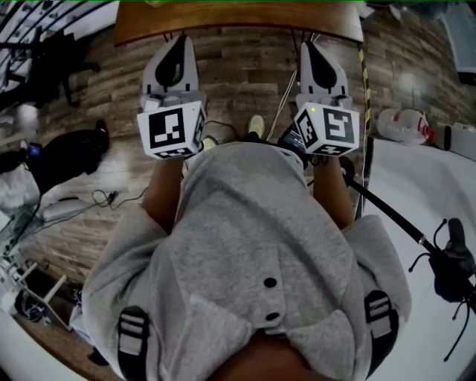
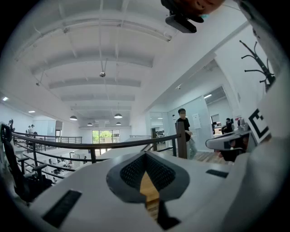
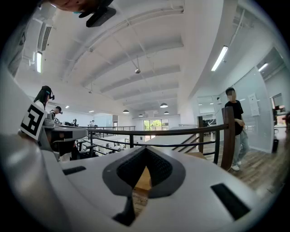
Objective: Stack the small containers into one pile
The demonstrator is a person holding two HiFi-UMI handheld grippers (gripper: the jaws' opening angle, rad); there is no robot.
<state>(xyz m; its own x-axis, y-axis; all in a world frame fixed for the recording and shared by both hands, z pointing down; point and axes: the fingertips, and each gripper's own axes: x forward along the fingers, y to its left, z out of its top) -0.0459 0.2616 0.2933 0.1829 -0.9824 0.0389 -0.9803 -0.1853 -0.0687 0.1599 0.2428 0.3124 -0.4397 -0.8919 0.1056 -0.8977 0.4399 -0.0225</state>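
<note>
No small containers show in any view. In the head view both grippers are held out in front of a grey hooded top, pointing at the edge of a wooden table. My left gripper is shut with nothing in it, and so is my right gripper. In the left gripper view the left gripper has its dark pads meeting at the tip, with only wood showing through the gap below. The right gripper view shows the same on the right gripper. Both gripper cameras look up toward the ceiling.
A dark railing runs across ahead, with a person standing beyond it. In the head view a black stand crosses a white surface at the right. A black bag and cables lie on the wood floor at the left.
</note>
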